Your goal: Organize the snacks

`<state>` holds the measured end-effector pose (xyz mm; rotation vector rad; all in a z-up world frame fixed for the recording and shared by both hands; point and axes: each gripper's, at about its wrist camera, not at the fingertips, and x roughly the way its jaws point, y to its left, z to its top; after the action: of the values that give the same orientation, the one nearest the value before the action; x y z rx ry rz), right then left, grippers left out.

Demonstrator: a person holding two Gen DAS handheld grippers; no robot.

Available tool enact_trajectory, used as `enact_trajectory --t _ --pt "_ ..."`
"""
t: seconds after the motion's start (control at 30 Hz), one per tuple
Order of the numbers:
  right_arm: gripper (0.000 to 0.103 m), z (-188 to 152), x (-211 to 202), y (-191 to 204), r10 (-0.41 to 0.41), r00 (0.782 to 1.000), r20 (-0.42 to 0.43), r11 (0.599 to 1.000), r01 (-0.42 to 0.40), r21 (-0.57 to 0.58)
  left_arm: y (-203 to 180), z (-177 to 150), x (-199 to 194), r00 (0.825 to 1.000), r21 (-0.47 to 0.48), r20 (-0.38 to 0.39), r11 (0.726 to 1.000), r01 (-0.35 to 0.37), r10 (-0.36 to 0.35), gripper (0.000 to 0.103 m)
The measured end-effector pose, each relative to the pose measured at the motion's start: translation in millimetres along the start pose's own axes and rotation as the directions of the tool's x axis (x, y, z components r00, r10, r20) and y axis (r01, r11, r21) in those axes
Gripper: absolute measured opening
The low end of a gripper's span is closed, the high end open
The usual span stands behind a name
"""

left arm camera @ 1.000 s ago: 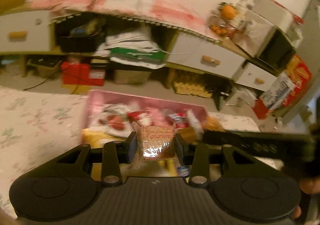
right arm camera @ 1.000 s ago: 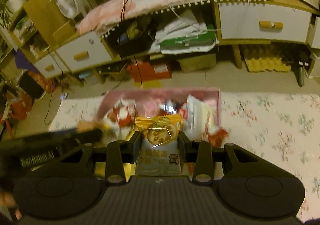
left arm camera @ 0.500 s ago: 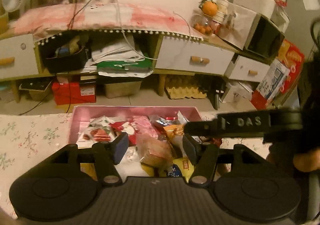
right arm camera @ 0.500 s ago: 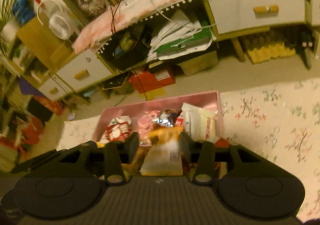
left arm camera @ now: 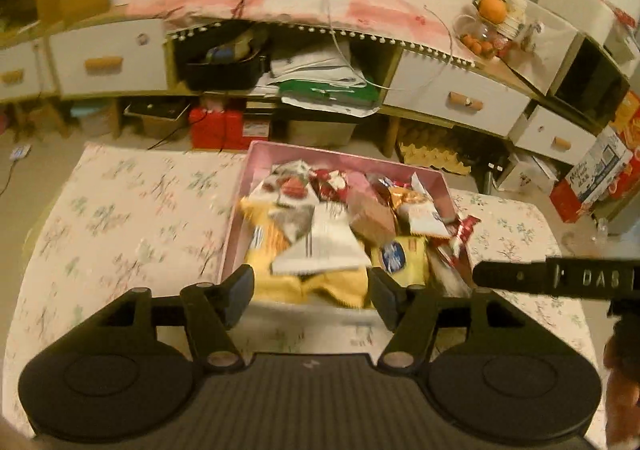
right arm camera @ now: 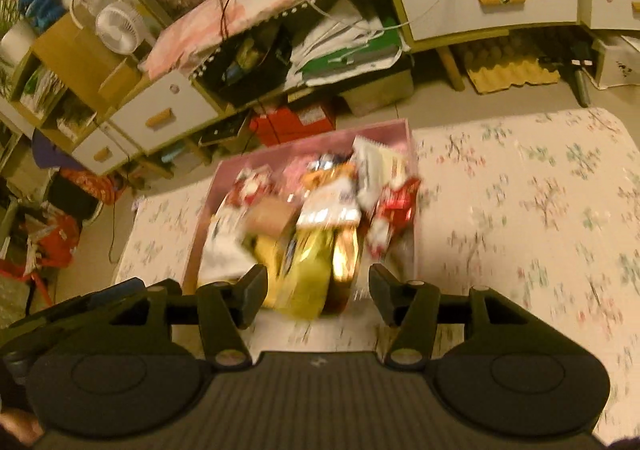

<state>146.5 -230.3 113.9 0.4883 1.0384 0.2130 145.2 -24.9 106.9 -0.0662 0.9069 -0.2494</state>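
A pink box (left arm camera: 256, 158) full of snack packets (left arm camera: 320, 226) is seen on a table covered with a flowered cloth (left arm camera: 120, 218). The box is set near the far edge of the table. Wide bare cloth is left on both sides of it. The packets are shiny and crinkly, piled above the rim; a yellow bag (right arm camera: 308, 274) lies at the near end. The left gripper (left arm camera: 310, 296) is held wide apart with nothing in it, just above the box's near edge. The right gripper (right arm camera: 318, 294) is also spread apart and empty.
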Motion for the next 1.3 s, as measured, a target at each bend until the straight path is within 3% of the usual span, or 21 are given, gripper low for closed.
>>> enact_trajectory --t 0.1,0.37,0.5,0.63,0.8,0.83,1.3 --pt "0.063 -15 -16 18 -0.027 1.0 -0.004 0.999 0.027 -0.038 -5 -11 -22 0.999 0.02 0.01 0.999 -0.039 0.039 0.072" --pt "0.069 -57 -52 47 -0.022 0.999 0.04 0.988 0.028 -0.15 -8 -41 -62 0.991 0.048 0.062 0.991 -0.123 0.12 0.075" --pt "0.071 -73 -53 52 -0.062 0.994 0.093 0.978 0.079 -0.195 -7 -51 -75 0.977 0.072 0.125 0.981 -0.18 0.17 0.083" --pt "0.074 -81 -53 55 -0.099 0.988 0.121 0.966 0.125 -0.225 -2 -54 -74 0.983 0.039 0.105 0.987 -0.154 0.15 0.086" --pt "0.101 -90 -54 53 -0.13 0.978 0.166 0.963 0.164 -0.214 -2 -58 -73 0.98 0.033 0.123 0.986 -0.163 0.158 0.102" --pt "0.103 -92 -54 54 -0.145 0.973 0.18 0.959 0.183 -0.218 -3 -59 -73 0.977 0.034 0.132 0.985 -0.171 0.165 0.103" --pt "0.103 -108 -61 67 -0.24 0.937 0.254 0.932 0.295 -0.211 -5 -64 -77 0.967 0.051 0.158 0.977 -0.208 0.198 0.103"
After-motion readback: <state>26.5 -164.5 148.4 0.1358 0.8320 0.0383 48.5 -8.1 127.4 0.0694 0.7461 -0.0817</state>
